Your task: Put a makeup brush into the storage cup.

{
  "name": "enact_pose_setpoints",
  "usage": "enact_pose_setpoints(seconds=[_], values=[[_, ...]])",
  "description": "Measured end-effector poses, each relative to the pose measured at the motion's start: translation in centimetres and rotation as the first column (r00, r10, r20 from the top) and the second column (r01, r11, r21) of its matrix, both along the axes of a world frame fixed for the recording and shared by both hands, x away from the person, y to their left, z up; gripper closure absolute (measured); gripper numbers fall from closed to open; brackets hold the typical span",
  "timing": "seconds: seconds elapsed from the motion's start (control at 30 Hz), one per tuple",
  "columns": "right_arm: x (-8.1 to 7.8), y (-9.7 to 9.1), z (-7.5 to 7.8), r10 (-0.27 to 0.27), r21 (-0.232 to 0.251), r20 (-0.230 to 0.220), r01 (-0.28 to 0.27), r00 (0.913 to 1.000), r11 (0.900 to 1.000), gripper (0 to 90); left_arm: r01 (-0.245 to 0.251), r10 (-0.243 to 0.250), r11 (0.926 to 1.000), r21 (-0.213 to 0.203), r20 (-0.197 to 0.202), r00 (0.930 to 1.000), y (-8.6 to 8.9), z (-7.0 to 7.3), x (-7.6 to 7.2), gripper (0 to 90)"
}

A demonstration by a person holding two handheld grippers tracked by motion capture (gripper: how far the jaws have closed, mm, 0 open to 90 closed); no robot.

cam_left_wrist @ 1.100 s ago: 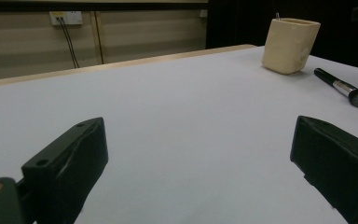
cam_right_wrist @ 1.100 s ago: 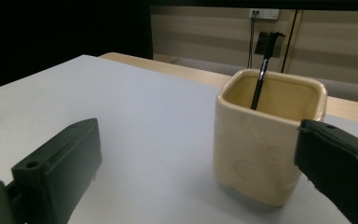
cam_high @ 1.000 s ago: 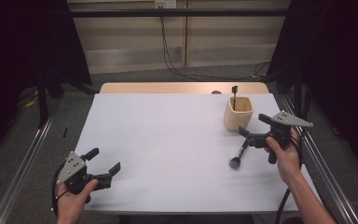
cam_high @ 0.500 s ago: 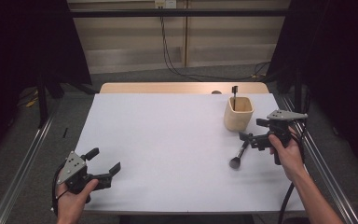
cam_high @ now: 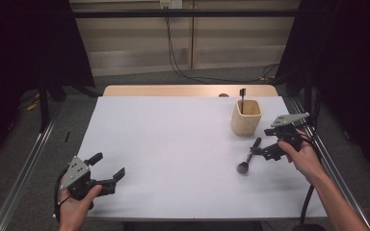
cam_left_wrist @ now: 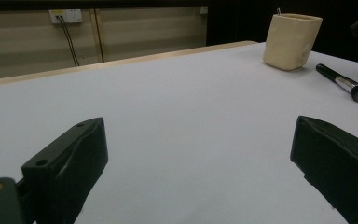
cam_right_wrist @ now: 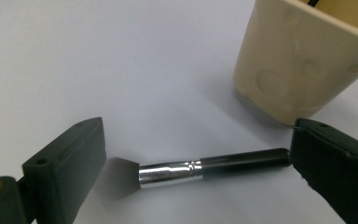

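A black makeup brush [cam_high: 248,156] with a silver ferrule lies flat on the white table [cam_high: 173,134], just in front of a cream cup [cam_high: 246,118]. My right gripper [cam_high: 262,151] is low over the brush and open. In the right gripper view the brush [cam_right_wrist: 205,168] lies across the gap between the wide jaws, its handle end by the right jaw and the cup [cam_right_wrist: 303,65] just beyond. My left gripper [cam_high: 108,166] stands open near the front left of the table with nothing between its jaws. From it, the cup [cam_left_wrist: 291,39] and brush [cam_left_wrist: 347,84] show far off.
A thin black-tipped stick [cam_high: 242,94] stands in the cup. A wooden strip [cam_high: 188,90] runs along the table's far edge. Metal rails [cam_high: 318,154] flank both sides of the table. Cables hang on the back wall.
My right hand has shifted slightly over the brush, which lies where it was. The left gripper has not moved.
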State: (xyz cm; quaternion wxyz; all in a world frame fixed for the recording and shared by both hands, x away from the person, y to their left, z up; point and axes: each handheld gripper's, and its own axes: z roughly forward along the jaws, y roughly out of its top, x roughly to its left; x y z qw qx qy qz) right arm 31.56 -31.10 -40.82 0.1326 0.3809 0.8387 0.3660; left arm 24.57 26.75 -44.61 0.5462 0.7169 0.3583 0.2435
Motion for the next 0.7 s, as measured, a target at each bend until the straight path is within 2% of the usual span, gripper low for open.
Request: enact_pose_setpoints(seconds=[0.17, 0.33, 0.47, 0.63, 0.7], values=[[0.01, -0.07, -0.49, 0.035, -0.047, -0.068, -0.038, 0.9971, 0.9982, 5.3, 0.004, -0.004, 1.0, 0.003, 0.002, 1.0, -0.03, 0.02, 0.02, 4.0], [0.03, 0.11, -0.72, 0.081, -0.107, -0.091, -0.091, 0.9925, 0.9901, 5.3, 0.003, -0.003, 1.0, 0.002, 0.001, 1.0, -0.06, 0.0, 0.01, 4.0], [0.16, 0.17, -0.59, 0.14, -0.131, -0.115, -0.155, 0.9834, 0.9791, 3.5, 0.004, -0.004, 1.0, 0.002, -0.001, 1.0, -0.1, -0.02, 0.02, 4.0], [0.54, 0.29, -0.68, 0.183, -0.173, -0.145, -0.207, 0.9724, 0.9629, 6.8, 0.006, -0.006, 1.0, 0.005, 0.0, 1.0, -0.09, -0.03, 0.03, 4.0], [0.58, 0.43, -0.71, 0.201, -0.194, -0.138, -0.226, 0.9698, 0.9546, 9.3, 0.006, -0.006, 1.0, 0.005, -0.001, 1.0, -0.09, -0.04, 0.04, 4.0]])
